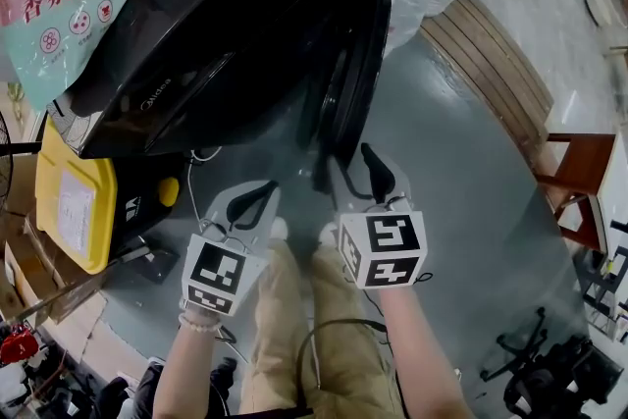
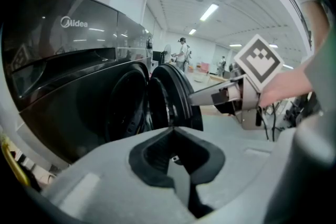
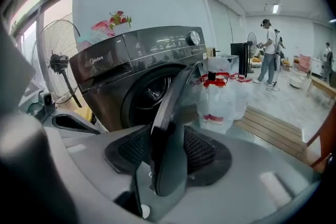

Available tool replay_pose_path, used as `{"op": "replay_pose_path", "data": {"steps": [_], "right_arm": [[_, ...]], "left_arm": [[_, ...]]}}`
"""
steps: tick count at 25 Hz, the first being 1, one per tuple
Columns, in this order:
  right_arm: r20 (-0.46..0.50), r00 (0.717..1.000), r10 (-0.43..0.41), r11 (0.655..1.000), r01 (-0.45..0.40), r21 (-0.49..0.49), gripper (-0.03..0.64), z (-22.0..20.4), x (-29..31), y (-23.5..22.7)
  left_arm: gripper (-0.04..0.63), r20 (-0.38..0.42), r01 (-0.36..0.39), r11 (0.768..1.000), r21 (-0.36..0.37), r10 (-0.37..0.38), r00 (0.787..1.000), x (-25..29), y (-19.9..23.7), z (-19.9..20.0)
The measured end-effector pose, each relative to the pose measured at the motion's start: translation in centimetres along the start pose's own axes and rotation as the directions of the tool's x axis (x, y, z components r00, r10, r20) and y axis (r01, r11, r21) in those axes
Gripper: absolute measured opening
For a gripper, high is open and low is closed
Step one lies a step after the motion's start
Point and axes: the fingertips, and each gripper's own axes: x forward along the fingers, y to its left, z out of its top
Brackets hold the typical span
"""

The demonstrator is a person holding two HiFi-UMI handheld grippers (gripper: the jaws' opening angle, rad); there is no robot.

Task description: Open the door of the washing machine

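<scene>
"Midea" stands on the washer's [image 2: 68, 71] front panel; the bag [image 1: 54, 10] on top reads "香氛洗衣"

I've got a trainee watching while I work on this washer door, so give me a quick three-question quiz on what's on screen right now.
1. True or false: the door is shut.
2. Pick one. Between the fingers of the right gripper stands: A the door's edge; B a cloth; C nothing.
3. Fill in: the fingers of the left gripper are ____, with nothing between them.

Key: 1 false, it stands ajar; 2 A; 3 shut.
</scene>
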Motion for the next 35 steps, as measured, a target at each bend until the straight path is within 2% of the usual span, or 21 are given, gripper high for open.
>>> {"op": "replay_pose_path", "data": {"steps": [12, 15, 19, 27, 35], "right_arm": [[-0.015, 0.998, -0.056, 0.997, 0.057, 0.048, 0.167, -1.1, -2.4, -3.6], [-0.017, 0.995, -0.094, 0.995, 0.094, 0.025, 0.135, -1.3, -3.4, -5.0], [-0.020, 0.989, -0.150, 0.989, 0.150, 0.009, 0.129, -1.6, -4.6, -7.5], [-0.025, 0.961, -0.274, 0.961, 0.273, -0.044, 0.124, -1.6, -7.0, -13.5], [-0.009, 0.915, -0.404, 0.909, 0.400, -0.115, 0.124, -1.1, -8.3, -19.6]], "left_arm": [[-0.006, 0.012, 0.010, 1.000, 0.022, -0.010, 1.000, 0.6, -0.9, 0.8], [-0.006, 0.020, 0.013, 1.000, 0.027, -0.013, 1.000, 0.8, -1.1, 1.3], [-0.006, 0.032, 0.018, 1.000, 0.023, -0.019, 0.999, 0.9, -1.3, 2.0], [-0.006, 0.052, 0.016, 1.000, 0.024, -0.017, 0.999, 0.9, -1.1, 3.2], [-0.006, 0.058, 0.010, 0.999, 0.034, -0.012, 0.998, 0.7, -0.8, 3.6]]}}
